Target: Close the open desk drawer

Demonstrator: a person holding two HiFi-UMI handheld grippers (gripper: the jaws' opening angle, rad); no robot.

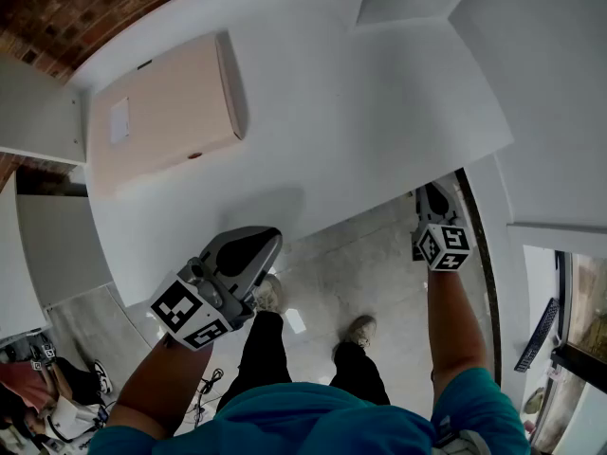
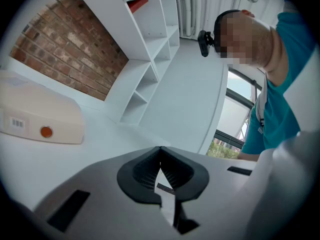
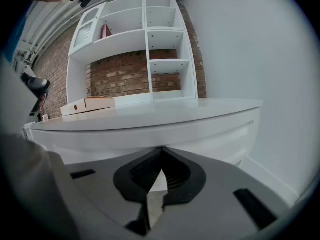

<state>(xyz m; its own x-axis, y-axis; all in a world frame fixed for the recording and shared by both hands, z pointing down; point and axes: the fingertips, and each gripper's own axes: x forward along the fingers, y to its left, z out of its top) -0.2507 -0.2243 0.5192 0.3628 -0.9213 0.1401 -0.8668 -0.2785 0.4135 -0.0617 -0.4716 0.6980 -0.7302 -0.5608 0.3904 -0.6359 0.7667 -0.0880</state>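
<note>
The white desk [image 1: 351, 131] fills the head view, and its front edge runs from lower left to right. My left gripper [image 1: 269, 241] hovers at that front edge, shut, with nothing between its jaws; the left gripper view [image 2: 160, 149] looks across the desk top. My right gripper [image 1: 432, 193] is at the desk's right front corner, also shut and empty. In the right gripper view [image 3: 161, 150] it points at a white drawer front [image 3: 215, 134] just under the desk top [image 3: 150, 116]. The front looks close to flush with the desk edge. The drawer is hidden in the head view.
A flat beige box [image 1: 166, 112] [image 3: 87, 104] lies on the desk's far left. White shelving [image 3: 145, 44] stands against a brick wall [image 1: 104, 8] behind the desk. My legs and shoes [image 1: 360, 330] are on the tiled floor below the edge. A white wall [image 3: 250, 44] closes the right side.
</note>
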